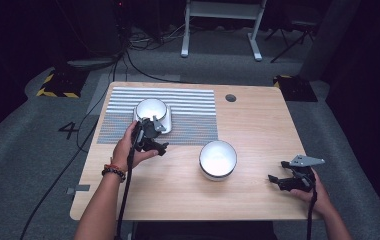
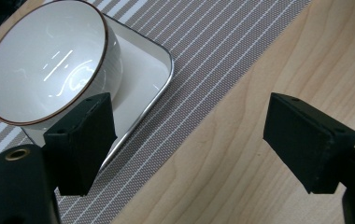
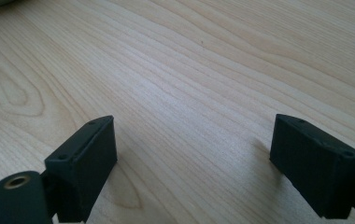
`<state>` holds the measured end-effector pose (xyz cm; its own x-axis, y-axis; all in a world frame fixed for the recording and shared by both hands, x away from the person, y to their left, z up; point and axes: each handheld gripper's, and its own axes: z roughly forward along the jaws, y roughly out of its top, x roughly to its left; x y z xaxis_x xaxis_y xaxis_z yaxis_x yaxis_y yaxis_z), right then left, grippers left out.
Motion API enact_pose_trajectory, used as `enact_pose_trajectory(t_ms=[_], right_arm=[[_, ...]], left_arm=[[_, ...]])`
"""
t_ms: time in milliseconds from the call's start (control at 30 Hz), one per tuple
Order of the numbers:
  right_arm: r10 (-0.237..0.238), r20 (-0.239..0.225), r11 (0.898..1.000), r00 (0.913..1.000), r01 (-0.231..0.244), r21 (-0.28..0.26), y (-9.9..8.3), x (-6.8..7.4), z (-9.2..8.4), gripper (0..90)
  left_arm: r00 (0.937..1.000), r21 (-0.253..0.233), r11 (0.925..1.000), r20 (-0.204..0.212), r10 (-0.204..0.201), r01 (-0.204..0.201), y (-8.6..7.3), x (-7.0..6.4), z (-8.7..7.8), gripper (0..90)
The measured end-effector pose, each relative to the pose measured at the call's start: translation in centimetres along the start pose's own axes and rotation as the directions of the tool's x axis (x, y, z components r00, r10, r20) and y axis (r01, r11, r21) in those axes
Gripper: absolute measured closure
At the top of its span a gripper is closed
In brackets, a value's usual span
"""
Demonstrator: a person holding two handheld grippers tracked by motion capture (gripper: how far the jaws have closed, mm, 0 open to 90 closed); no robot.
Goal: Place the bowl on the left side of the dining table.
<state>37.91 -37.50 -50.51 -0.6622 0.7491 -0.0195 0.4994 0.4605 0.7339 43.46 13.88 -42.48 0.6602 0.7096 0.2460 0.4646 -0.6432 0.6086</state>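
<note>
Nearest to you, your right hand-held gripper [image 1: 276, 180] rests low by the right edge of the light wooden worktop [image 1: 258, 130]. Its jaws are spread wide, with nothing but bare wood between them.

A little farther in sits a round white bowl [image 1: 218, 159], alone on the wood, well apart from both of your hands.

Farther still, your left hand-held gripper [image 1: 153, 131] hangs just beside a second white bowl with a thin brown rim [image 2: 49, 60]. That bowl stands on a small square white plate [image 2: 143, 70], and the plate lies on a grey striped woven mat [image 2: 222, 42]. These jaws are spread wide too (nothing is pinched yet), and the bowl is off to one side of them, not between them.

So it looks like the job has hardly begun: neither bowl is held, and the grab is left to do.

You have plenty of open wood between the two bowls. Mind the plate's raised edge when you close in.
</note>
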Motion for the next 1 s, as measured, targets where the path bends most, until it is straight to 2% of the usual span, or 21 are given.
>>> enact_pose_trajectory(t_ms=[33, 67, 233, 267, 333, 433, 500, 533, 600, 633, 667, 833, 1000], right_arm=[[-0.001, 0.000, 1.000, 1.0000, 0.001, 0.000, 0.0, 0.0, 0.0, 14.8], [0.000, 0.000, 1.000, 1.0000, 0.000, 0.000, 0.0, 0.0, 0.0, 14.8], [0.000, -0.001, 1.000, 1.0000, 0.000, 0.000, 0.0, 0.0, 0.0, 14.8], [0.000, 0.001, 1.000, 1.0000, 0.000, -0.001, 0.0, 0.0, 0.0, 14.8], [0.000, 0.001, 1.000, 1.0000, 0.000, -0.001, 0.0, 0.0, 0.0, 14.8], [0.000, 0.000, 1.000, 1.0000, 0.000, 0.000, 0.0, 0.0, 0.0, 14.8], [0.000, 0.000, 1.000, 1.0000, 0.000, 0.000, 0.0, 0.0, 0.0, 14.8], [0.000, 0.000, 1.000, 1.0000, 0.000, 0.000, 0.0, 0.0, 0.0, 14.8], [0.000, -0.001, 1.000, 1.0000, 0.000, 0.000, 0.0, 0.0, 0.0, 14.7], [0.000, 0.000, 1.000, 1.0000, 0.000, 0.000, 0.0, 0.0, 0.0, 14.8], [0.000, -0.001, 1.000, 1.0000, 0.000, 0.001, 0.0, 0.0, 0.0, 14.7], [0.000, 0.000, 1.000, 1.0000, 0.000, 0.000, 0.0, 0.0, 0.0, 14.8], [0.000, 0.001, 1.000, 1.0000, 0.000, -0.001, 0.0, 0.0, 0.0, 14.8]], left_arm=[[0.9999, 0.011, 0.9999, 0.006, 0.010, -0.010, -0.1, -0.1, -0.1, 16.8], [1.0000, 0.006, 1.0000, 0.006, -0.001, 0.001, -0.2, -0.2, -0.1, 16.9], [0.9999, 0.015, 0.9999, 0.008, 0.007, -0.007, -0.9, -0.4, -0.2, 17.0], [0.9998, 0.011, 0.9999, 0.019, 0.001, -0.001, -1.1, -0.5, -0.1, 17.0], [0.9999, 0.003, 1.0000, 0.014, -0.005, 0.005, -1.5, -0.5, -0.2, 17.2], [1.0000, 0.018, 0.9998, 0.008, 0.005, -0.005, -2.0, -0.7, -0.2, 17.2], [0.9998, 0.034, 0.9994, 0.021, 0.005, -0.005, -2.3, -0.8, -0.2, 17.1], [0.9998, 0.027, 0.9996, 0.019, -0.004, 0.004, -2.5, -0.9, -0.2, 17.2], [0.9998, 0.039, 0.9992, 0.016, 0.012, -0.013, -2.7, -1.0, -0.2, 17.1], [0.9992, 0.054, 0.9979, 0.019, 0.035, -0.036, -2.8, -1.0, -0.2, 17.1], [0.9994, 0.059, 0.9979, 0.019, 0.027, -0.029, -3.0, -1.2, -0.1, 17.1], [0.9985, 0.067, 0.9964, 0.020, 0.050, -0.052, -3.4, -1.7, -0.1, 17.2], [0.9986, 0.079, 0.9956, 0.019, 0.050, -0.051, -3.8, -2.0, -0.3, 17.1]])
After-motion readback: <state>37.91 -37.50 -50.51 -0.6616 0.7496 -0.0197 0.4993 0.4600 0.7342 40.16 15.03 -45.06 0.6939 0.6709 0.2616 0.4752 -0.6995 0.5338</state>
